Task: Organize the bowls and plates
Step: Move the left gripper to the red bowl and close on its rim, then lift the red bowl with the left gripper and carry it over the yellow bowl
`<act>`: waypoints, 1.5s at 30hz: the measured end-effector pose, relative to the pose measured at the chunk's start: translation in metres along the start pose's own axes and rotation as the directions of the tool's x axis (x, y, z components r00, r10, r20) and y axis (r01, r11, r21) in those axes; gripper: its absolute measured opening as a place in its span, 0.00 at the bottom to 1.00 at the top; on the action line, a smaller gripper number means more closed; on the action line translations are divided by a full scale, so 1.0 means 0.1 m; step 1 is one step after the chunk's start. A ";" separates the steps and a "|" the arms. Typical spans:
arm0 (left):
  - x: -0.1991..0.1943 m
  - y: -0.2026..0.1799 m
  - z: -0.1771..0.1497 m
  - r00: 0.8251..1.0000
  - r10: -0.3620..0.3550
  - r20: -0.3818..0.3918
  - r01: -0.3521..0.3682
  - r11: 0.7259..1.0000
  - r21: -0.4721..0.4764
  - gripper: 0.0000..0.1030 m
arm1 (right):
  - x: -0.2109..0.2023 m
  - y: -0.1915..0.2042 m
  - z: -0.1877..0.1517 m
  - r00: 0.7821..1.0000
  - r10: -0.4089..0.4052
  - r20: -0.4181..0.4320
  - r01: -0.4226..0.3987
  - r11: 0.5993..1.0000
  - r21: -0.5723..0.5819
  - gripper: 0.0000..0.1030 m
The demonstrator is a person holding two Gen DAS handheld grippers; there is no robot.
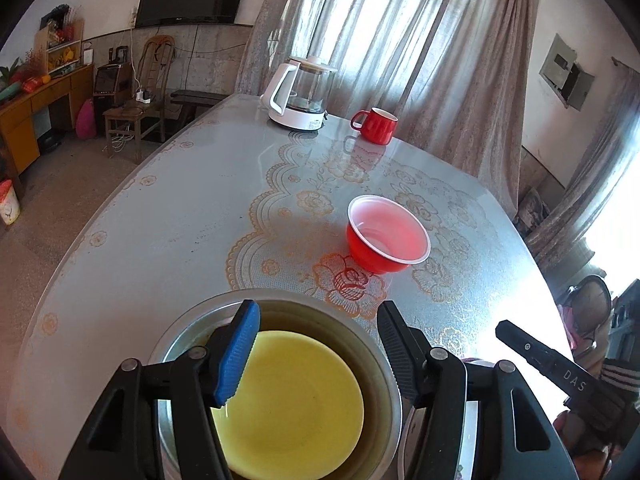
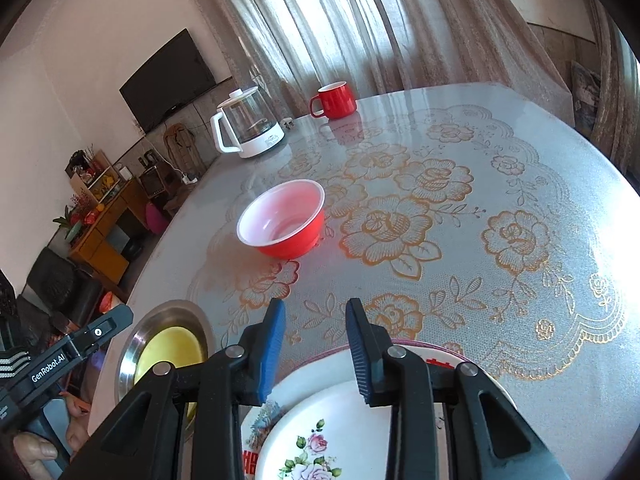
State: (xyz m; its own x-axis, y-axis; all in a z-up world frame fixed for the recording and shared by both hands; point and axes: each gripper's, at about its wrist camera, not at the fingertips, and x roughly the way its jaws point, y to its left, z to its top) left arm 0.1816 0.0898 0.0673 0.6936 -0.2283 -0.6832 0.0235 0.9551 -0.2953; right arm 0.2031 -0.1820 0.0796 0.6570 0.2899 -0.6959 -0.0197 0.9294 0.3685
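Note:
A yellow plate (image 1: 292, 404) lies inside a steel bowl (image 1: 384, 376) at the table's near edge; both also show in the right wrist view, the plate (image 2: 172, 348) in the bowl (image 2: 132, 356). My left gripper (image 1: 316, 344) is open above them, empty. A red bowl with a white inside (image 1: 386, 234) stands alone mid-table, also in the right wrist view (image 2: 282, 218). My right gripper (image 2: 316, 344) is open and empty above a small floral plate (image 2: 320, 440) stacked on a larger white plate (image 2: 440, 354).
A glass kettle on a white base (image 1: 302, 92) and a red mug (image 1: 376, 125) stand at the table's far end by the curtains. The flowered tablecloth (image 2: 440, 220) covers the table. A chair and wooden desk stand on the floor to the left.

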 end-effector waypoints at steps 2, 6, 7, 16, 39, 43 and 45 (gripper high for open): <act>0.10 0.00 0.08 1.000 -0.014 -0.021 0.013 0.999 -0.038 0.59 | 0.10 -0.04 0.06 0.999 0.027 -0.020 -0.026 0.999 0.021 0.21; 0.24 0.00 0.25 1.000 -0.010 -0.008 0.009 0.993 -0.121 0.59 | 0.27 -0.11 0.21 0.998 0.052 -0.041 -0.050 0.998 0.046 0.16; 0.28 -0.02 0.29 1.000 -0.009 -0.016 0.006 0.991 -0.132 0.59 | 0.32 -0.13 0.25 0.998 0.051 -0.048 -0.049 0.997 0.054 0.16; 0.87 -0.25 0.63 0.986 -0.052 -0.158 0.022 0.983 -0.185 0.48 | 0.75 -0.15 0.68 0.993 0.089 -0.076 -0.082 0.992 0.091 0.15; 1.42 -0.33 0.68 0.960 -0.058 -0.276 0.017 0.989 -0.147 0.11 | 1.35 -0.14 0.88 0.986 0.073 -0.151 -0.058 0.993 0.104 0.06; 1.23 -0.39 0.64 0.967 -0.059 -0.246 0.032 0.993 -0.114 0.11 | 1.20 -0.13 0.83 0.987 0.082 -0.136 -0.069 0.993 0.100 0.06; 1.12 -0.43 0.61 0.972 -0.062 -0.228 0.042 0.995 -0.092 0.11 | 1.10 -0.11 0.80 0.989 0.084 -0.122 -0.073 0.993 0.094 0.06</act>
State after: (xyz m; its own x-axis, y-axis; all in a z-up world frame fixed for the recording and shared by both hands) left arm 0.3026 0.0351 0.0441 0.5084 -0.3240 -0.7978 -0.0142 0.9232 -0.3840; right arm 0.3359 -0.1787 0.0476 0.5562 0.3928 -0.7324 0.0034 0.8801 0.4747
